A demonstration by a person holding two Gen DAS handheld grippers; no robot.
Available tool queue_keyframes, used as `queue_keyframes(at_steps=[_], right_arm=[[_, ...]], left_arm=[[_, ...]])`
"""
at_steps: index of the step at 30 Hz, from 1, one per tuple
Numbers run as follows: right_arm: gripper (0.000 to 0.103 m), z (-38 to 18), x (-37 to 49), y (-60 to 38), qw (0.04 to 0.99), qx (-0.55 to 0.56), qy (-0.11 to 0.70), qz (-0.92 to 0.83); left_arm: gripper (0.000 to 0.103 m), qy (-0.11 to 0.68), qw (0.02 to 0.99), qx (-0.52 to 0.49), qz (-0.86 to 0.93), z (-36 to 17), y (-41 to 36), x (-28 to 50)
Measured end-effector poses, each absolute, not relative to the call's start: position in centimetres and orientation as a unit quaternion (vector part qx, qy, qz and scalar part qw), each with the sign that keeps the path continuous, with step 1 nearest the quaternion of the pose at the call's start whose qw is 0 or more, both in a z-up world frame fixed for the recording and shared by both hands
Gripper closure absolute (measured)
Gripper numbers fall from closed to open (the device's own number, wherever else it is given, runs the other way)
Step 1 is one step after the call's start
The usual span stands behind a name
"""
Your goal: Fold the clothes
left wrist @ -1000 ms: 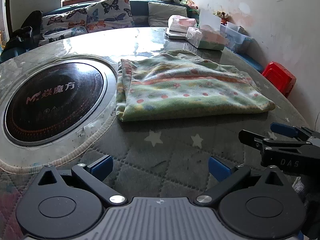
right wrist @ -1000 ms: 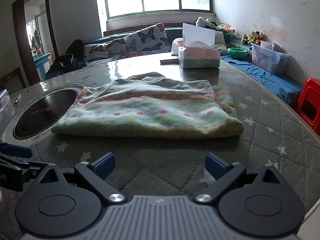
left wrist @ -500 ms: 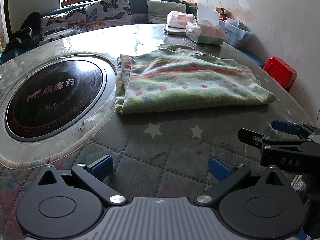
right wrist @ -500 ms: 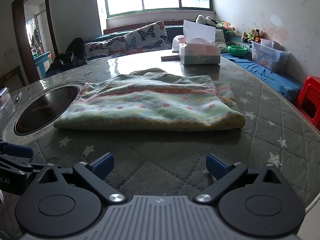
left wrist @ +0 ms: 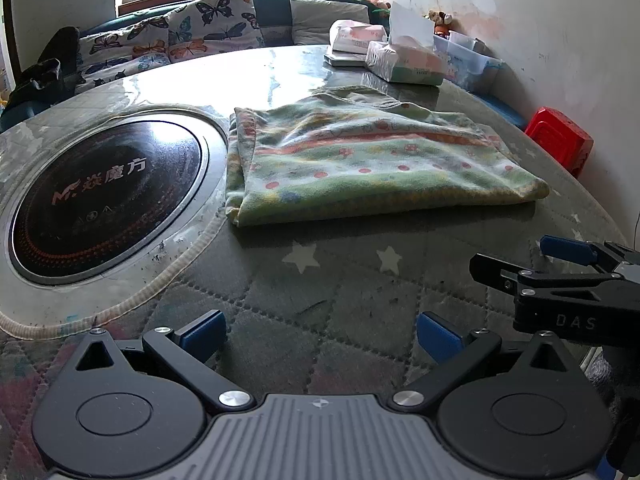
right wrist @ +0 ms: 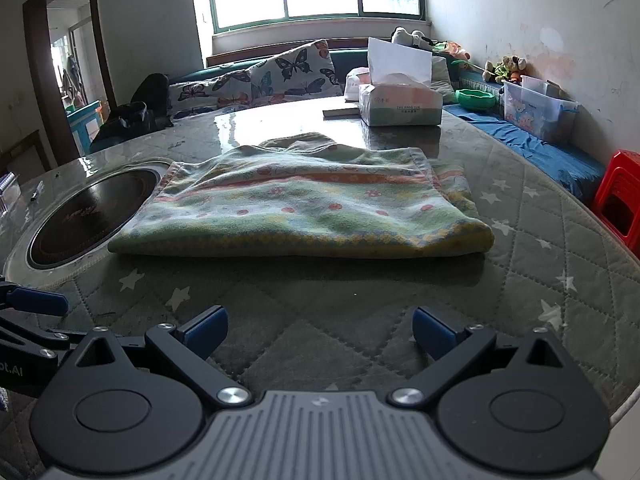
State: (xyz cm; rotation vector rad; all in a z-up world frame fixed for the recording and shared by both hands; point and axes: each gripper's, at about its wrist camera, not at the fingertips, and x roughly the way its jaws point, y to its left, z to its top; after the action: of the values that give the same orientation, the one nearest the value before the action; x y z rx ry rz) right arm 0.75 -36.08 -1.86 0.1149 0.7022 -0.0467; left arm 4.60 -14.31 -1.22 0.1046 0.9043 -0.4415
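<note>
A green patterned cloth point(left wrist: 372, 164) lies folded flat on the round quilted table point(left wrist: 320, 292); the same cloth point(right wrist: 304, 208) fills the middle of the right wrist view. My left gripper point(left wrist: 319, 334) is open near the table's front edge, well short of the cloth, with nothing between its fingers. My right gripper point(right wrist: 319, 328) is open too, likewise back from the cloth's near fold and empty. The right gripper point(left wrist: 560, 276) shows at the right of the left wrist view, and the left gripper point(right wrist: 28, 320) at the left edge of the right wrist view.
A round black cooktop point(left wrist: 104, 196) is set into the table left of the cloth. Tissue boxes point(right wrist: 400, 104) stand at the table's far side. A red stool point(right wrist: 620, 196) and a bench with a plastic bin point(right wrist: 536, 108) line the right wall. Butterfly cushions point(right wrist: 272, 80) sit behind.
Both grippers have drawn back a little from the cloth and risen slightly; the cloth lies unchanged. Both stay open.
</note>
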Motion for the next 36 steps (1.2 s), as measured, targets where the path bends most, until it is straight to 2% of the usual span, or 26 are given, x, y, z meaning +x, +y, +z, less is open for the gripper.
queue_keyframes(at_steps=[36], right_arm=[[0.002,-1.76,1.08,-35.90,0.936,0.053,0.346,-0.022]], left_arm=[[0.000,0.430,0.877,0.055,-0.208,-0.78,-14.27,4.80]])
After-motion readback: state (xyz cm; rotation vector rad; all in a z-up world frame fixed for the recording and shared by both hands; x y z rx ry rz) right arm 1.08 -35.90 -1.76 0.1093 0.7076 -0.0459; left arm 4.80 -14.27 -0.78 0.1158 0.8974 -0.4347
